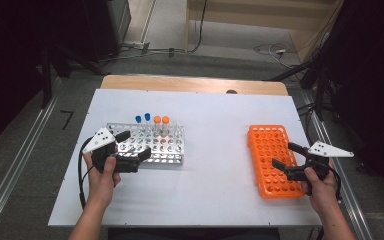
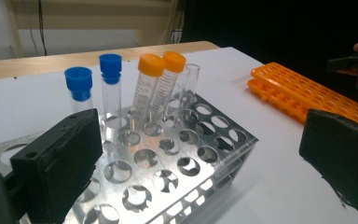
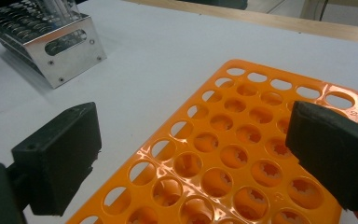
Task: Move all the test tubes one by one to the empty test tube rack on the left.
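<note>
Four capped tubes, two blue-capped (image 2: pixel 93 74) and two orange-capped (image 2: pixel 162 63), stand at the back of the metal rack (image 1: pixel 172 150) on our left. Our left gripper (image 1: pixel 131 145) hovers over its near rows, jaws wide, likely to pick one. Our right gripper (image 1: pixel 284 155) waits, jaws wide and empty, over the orange rack (image 1: pixel 265 140), presumably the tubes' destination.

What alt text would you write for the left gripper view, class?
The left gripper, jaws wide apart, hovers over a metal tube rack holding two blue-capped tubes, two orange-capped tubes and one uncapped tube. An orange rack lies beyond on the white table.
</note>
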`<move>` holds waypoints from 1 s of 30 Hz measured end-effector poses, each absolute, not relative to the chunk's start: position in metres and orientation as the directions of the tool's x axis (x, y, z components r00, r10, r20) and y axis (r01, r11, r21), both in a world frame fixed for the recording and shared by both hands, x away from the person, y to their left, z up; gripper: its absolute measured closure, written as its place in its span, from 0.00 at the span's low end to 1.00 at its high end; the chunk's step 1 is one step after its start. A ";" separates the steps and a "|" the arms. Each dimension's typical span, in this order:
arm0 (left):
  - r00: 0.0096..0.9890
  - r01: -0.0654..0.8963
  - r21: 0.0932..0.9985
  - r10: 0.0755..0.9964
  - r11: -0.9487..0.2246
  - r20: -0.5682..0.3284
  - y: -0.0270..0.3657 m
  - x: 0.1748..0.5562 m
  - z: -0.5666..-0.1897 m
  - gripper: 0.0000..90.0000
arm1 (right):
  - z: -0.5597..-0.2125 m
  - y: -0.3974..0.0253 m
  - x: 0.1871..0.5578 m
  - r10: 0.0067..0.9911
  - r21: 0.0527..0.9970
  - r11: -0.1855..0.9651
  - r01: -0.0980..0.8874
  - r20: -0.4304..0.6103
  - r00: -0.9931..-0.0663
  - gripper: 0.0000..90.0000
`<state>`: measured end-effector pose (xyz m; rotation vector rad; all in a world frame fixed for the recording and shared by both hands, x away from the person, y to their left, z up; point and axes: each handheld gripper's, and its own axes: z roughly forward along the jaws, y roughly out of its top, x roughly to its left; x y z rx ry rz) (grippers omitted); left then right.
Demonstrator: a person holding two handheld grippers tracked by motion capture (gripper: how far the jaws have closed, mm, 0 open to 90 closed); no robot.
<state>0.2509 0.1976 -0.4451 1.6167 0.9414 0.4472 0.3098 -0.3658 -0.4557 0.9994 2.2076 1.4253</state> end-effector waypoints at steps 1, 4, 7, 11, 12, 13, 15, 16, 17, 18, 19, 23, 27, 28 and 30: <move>0.611 0.333 0.943 0.768 -0.028 -0.193 0.198 0.248 -0.446 0.00 | -0.456 -0.367 0.310 0.708 0.891 0.255 0.376 0.093 -0.700 0.02; 0.615 0.326 0.945 0.767 -0.035 -0.184 0.201 0.239 -0.449 0.00 | -0.456 -0.368 0.310 0.711 0.891 0.248 0.380 0.099 -0.696 0.02; 0.613 0.324 0.945 0.768 -0.031 -0.185 0.206 0.231 -0.450 0.00 | -0.457 -0.369 0.311 0.714 0.890 0.251 0.382 0.097 -0.694 0.02; 0.611 0.319 0.947 0.771 -0.029 -0.182 0.214 0.221 -0.453 0.00 | -0.458 -0.370 0.312 0.714 0.890 0.251 0.381 0.096 -0.694 0.02; 0.609 0.319 0.948 0.772 -0.028 -0.182 0.216 0.219 -0.453 0.00 | -0.459 -0.370 0.312 0.716 0.889 0.251 0.383 0.096 -0.692 0.02; 0.609 0.319 0.947 0.773 -0.029 -0.181 0.218 0.217 -0.454 0.00 | -0.459 -0.371 0.312 0.716 0.889 0.251 0.382 0.095 -0.692 0.02; 0.609 0.315 0.949 0.773 -0.029 -0.179 0.223 0.213 -0.455 0.00 | -0.460 -0.371 0.312 0.718 0.889 0.252 0.383 0.094 -0.690 0.02; 0.607 0.317 0.948 0.774 -0.027 -0.181 0.226 0.212 -0.456 0.00 | -0.460 -0.372 0.312 0.718 0.888 0.249 0.385 0.097 -0.689 0.02; 0.602 0.319 0.947 0.777 -0.021 -0.186 0.229 0.211 -0.457 0.00 | -0.460 -0.372 0.312 0.719 0.888 0.250 0.385 0.096 -0.689 0.02; 0.598 0.319 0.948 0.779 -0.019 -0.186 0.231 0.211 -0.458 0.00 | -0.460 -0.372 0.312 0.720 0.888 0.250 0.385 0.096 -0.688 0.02; 0.595 0.319 0.948 0.782 -0.017 -0.186 0.233 0.210 -0.458 0.00 | -0.460 -0.372 0.312 0.719 0.889 0.250 0.383 0.094 -0.688 0.02; 0.581 0.321 0.947 0.789 0.005 -0.201 0.239 0.212 -0.460 0.00 | -0.460 -0.372 0.312 0.720 0.889 0.247 0.386 0.098 -0.687 0.02; 0.583 0.316 0.949 0.788 0.007 -0.200 0.239 0.211 -0.460 0.00 | -0.460 -0.372 0.312 0.722 0.888 0.246 0.388 0.099 -0.685 0.02; 0.583 0.314 0.949 0.788 0.008 -0.199 0.239 0.212 -0.460 0.00 | -0.460 -0.372 0.312 0.721 0.888 0.248 0.387 0.098 -0.686 0.02; 0.586 0.317 0.948 0.786 0.001 -0.197 0.238 0.212 -0.461 0.00 | -0.460 -0.372 0.312 0.720 0.888 0.252 0.384 0.093 -0.688 0.02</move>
